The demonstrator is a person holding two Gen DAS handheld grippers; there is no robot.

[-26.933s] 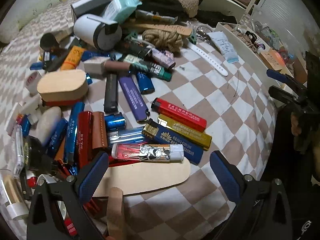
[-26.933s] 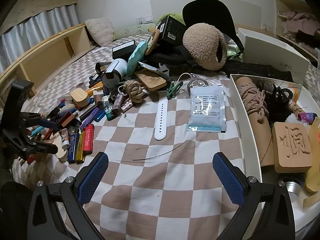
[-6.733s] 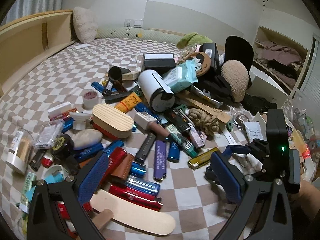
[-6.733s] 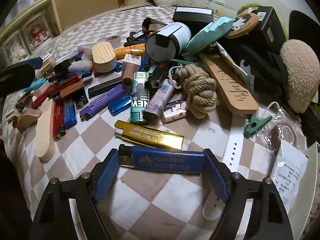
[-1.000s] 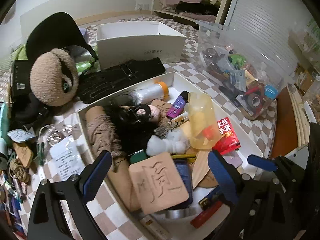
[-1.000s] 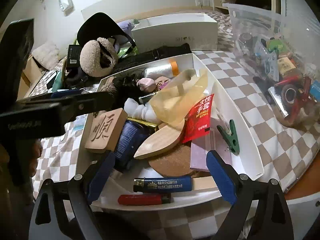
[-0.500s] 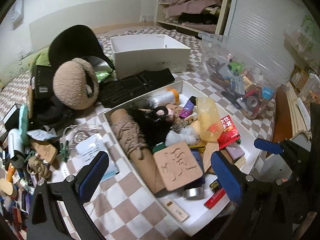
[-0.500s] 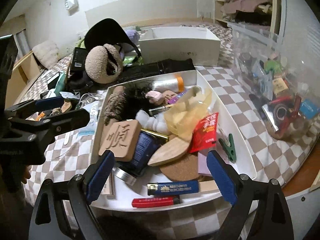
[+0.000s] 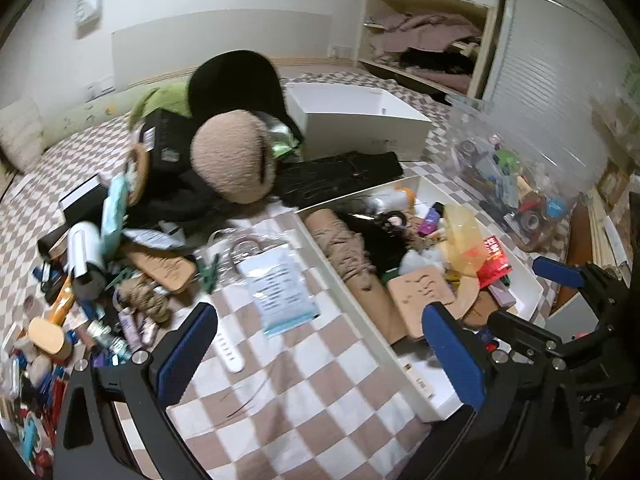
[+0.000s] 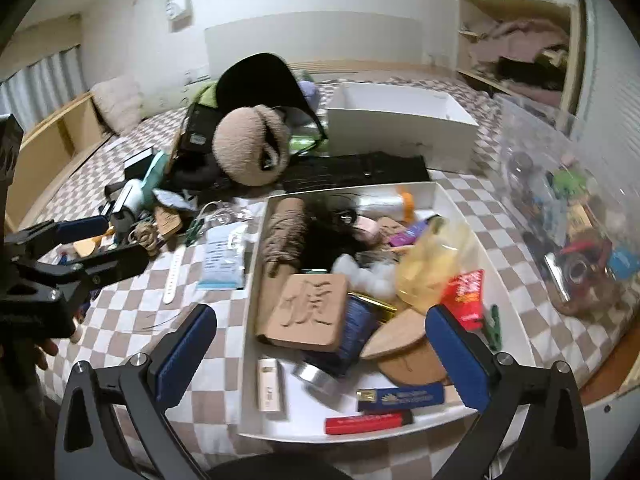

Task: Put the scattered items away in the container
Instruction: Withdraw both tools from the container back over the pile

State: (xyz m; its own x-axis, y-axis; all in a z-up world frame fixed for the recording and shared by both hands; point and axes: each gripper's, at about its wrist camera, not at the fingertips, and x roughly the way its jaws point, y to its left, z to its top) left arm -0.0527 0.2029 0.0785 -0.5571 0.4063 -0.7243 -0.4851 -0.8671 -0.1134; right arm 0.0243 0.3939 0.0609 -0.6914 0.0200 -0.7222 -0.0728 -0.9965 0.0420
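**A:** Where did things lie, taking the white tray (image 10: 448,204) as the mark?

**B:** Nearest, at the tray's front edge, lay a red lighter (image 10: 368,421) and a blue lighter (image 10: 401,395), with a carved wooden block (image 10: 306,310) just behind them. Both tongs were spread and held nothing: the right tongs (image 10: 320,356) hung over that front edge, the left tongs (image 9: 318,356) over the checked bedcover (image 9: 280,420) beside the tray's left wall.

**A:** And what lay outside the tray?

**B:** Just left of it a white watch strap (image 9: 229,350) and a flat paper packet (image 9: 282,290). Farther left, a green clothes peg (image 9: 207,272), a rope knot (image 9: 146,294), and a heap of lighters (image 9: 116,340) at the picture's edge.

**A:** How would they handle?

**B:** I'd judge the strap light and floppy, best pinched across its width near the middle. The packet looked thin and slick; it lay flat, so an edge would need lifting. The lighters seemed stiff, light and smooth, so grip across the narrow sides. The knot was soft and rough, easy to bite anywhere.

**A:** Beyond that?

**B:** A plush earmuff (image 9: 232,156) behind the tray, bulky but squashy.
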